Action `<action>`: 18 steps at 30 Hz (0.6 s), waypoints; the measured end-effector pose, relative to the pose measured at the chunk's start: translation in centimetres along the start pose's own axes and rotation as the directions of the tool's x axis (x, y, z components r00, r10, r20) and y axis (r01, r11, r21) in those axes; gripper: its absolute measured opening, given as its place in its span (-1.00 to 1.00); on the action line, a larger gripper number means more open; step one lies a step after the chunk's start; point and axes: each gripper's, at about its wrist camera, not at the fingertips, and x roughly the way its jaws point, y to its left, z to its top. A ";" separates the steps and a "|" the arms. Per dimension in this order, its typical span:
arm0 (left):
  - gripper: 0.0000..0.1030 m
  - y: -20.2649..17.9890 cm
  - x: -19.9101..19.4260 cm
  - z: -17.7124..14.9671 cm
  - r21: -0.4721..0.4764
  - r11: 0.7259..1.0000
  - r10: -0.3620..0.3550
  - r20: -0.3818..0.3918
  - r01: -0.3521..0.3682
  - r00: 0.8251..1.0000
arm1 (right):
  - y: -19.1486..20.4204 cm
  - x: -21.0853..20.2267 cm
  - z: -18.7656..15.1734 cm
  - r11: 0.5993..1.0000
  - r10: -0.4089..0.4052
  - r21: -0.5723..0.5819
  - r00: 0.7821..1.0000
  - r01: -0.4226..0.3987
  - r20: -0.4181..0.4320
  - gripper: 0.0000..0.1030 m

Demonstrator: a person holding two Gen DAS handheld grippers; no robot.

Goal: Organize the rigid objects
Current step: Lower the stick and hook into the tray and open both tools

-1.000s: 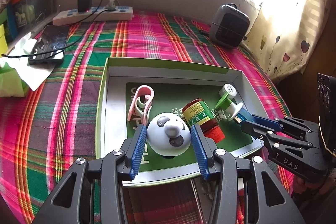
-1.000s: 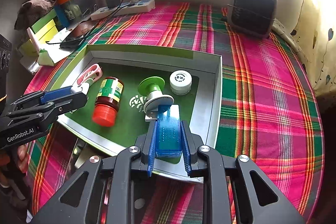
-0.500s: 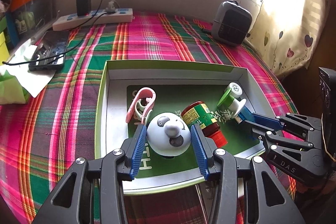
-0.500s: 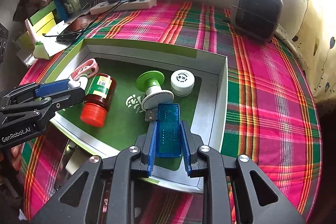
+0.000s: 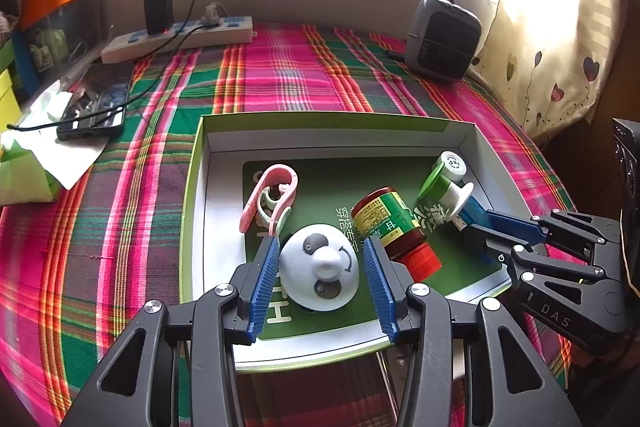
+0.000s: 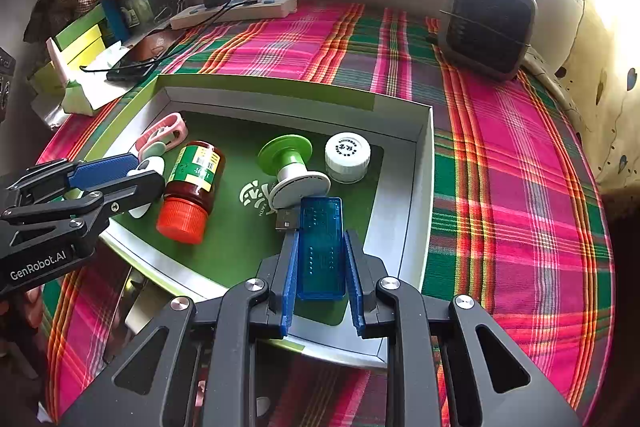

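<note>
Shallow box [image 5: 192, 187], green rim and green floor, sits on a tabletop with a plaid cloth [image 5: 280, 75].

Left gripper [image 5: 320, 279]: blue fingers on either side of a white panda-face dome [image 5: 320, 273] at the near left of the box floor. Right finger shows a thin gap to the dome, so can't tell if it is actually clamped or just bracketing it. Dome looks to rest on the green floor.

Right gripper [image 6: 322, 263]: narrow opening, fingers on both flanks of a translucent blue USB stick [image 6: 322, 247], metal plug pointing left toward the box centre. Slight gaps visible on each side in the right wrist view; grip contact unclear. Stick is over the near right part of the box.

Also in the box:
- brown bottle [image 6: 192, 183] with a red cap, lying on its side, cap toward the near edge, just right of the dome
- green-and-white spool [image 6: 292, 167] tipped over, its white flange just beside the USB plug
- white round cap [image 6: 347, 157] right of the spool, near the far right corner
- pink clip [image 5: 270, 201] far left of the dome

Outside the box: power strip [image 5: 180, 37] with charger at the far left, phone [image 5: 94, 103] on the left, small grey heater [image 5: 442, 39] at the far right.
</note>
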 end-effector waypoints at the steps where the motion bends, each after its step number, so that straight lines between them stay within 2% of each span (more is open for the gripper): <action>1: -0.16 0.0 0.0 0.0 0.000 1.000 0.000 0.000 0.000 1.000 | 0.0 0.0 0.0 1.000 -0.001 -0.001 1.000 0.001 -0.001 -0.55; 18: -0.16 0.0 -0.9 -0.3 -0.015 1.000 -0.016 0.010 0.016 1.000 | -0.4 -1.0 -0.3 0.999 0.008 0.042 1.000 -0.009 0.025 -0.54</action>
